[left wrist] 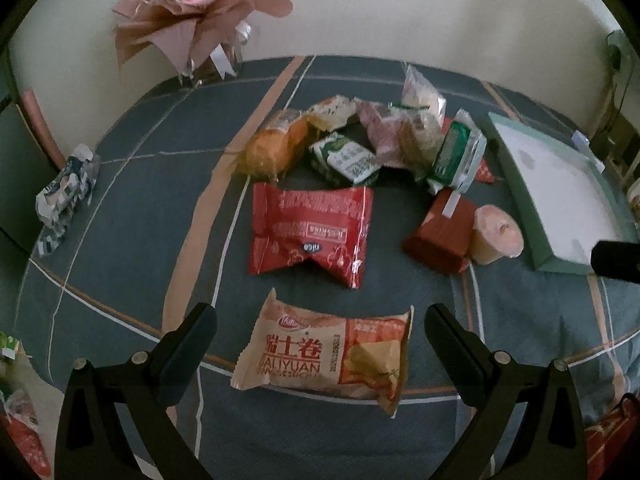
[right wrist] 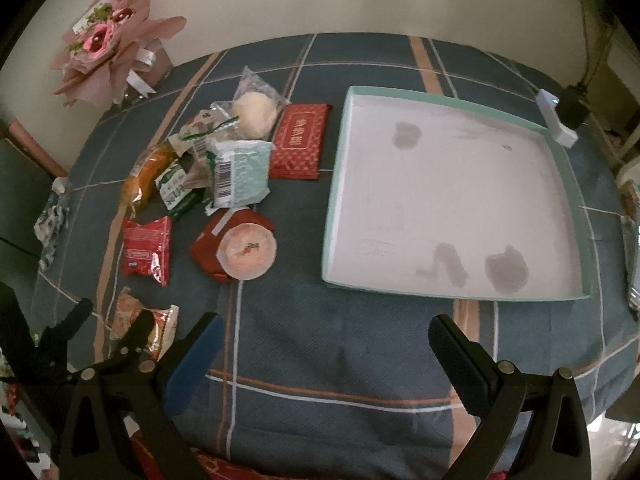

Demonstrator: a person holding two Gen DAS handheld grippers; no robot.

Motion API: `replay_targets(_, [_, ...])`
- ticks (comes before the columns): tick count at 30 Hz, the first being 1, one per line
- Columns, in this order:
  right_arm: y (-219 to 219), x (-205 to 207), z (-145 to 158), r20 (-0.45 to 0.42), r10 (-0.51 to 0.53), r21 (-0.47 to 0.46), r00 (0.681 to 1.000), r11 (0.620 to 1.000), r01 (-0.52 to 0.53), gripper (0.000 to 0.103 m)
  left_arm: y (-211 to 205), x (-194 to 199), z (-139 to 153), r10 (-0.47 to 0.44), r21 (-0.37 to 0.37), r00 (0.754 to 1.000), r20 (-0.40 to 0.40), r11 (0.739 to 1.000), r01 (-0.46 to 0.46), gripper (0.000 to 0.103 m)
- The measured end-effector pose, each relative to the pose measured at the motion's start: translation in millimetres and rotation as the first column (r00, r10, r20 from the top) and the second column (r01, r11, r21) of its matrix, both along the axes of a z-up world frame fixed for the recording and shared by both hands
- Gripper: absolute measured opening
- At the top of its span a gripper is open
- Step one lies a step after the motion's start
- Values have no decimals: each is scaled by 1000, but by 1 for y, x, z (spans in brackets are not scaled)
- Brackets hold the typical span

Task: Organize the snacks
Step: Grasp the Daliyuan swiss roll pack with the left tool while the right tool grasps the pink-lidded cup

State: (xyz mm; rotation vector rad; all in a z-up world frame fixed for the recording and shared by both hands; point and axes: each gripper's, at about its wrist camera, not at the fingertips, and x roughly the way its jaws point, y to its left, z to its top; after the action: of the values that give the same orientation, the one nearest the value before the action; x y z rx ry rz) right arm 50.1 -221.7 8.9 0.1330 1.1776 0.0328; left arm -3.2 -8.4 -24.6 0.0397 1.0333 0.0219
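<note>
The shallow mint-green cardboard box (right wrist: 452, 204), right of frame, holds nothing but stains. Snack packets (right wrist: 208, 168) sit piled left of it on the table (right wrist: 320, 360). Left gripper (left wrist: 320, 332) gapes wide around a beige Swiss-roll packet (left wrist: 324, 354); right gripper (right wrist: 326, 340) is wide too, holding nothing.

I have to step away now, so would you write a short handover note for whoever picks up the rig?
Left gripper: open, straddling the Swiss roll packet, not yet closed on it.
Right gripper: open, holding nothing, over bare tablecloth in front of the box.
Things: the shallow teal box holds no snacks. The snack pile, red packet and round pink cake lie left of it.
Done: nothing boxed.
Left: probably move every snack into the box.
</note>
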Motion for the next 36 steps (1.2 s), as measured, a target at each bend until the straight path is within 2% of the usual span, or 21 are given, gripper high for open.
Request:
replay_targets(12, [32,37,-15,3,86,70,996,994,-86,103,-8,6,-17,-50,15,994,-95,999,51,103])
replay_targets(16, [42,45,-19,-5,114,71,993,991,-114,97,-4,8,-21,-50,-11,992,-112,999,49,96])
replay_targets(22, [56,53,-31,-33,144,47,989,989,-143,91,3,12,-27,-40,-50,991,-128,998,34,92])
replay_targets(28, [59,59,-45,-64,157,37,986,987,-154,85,8,16,-32,-43,-66,992,-122,997,35,91])
replay_targets(36, [58,67,-55,-79,144,49,986,989,-141,70,12,18,-34,-43,-80,992,-117,996,34,90])
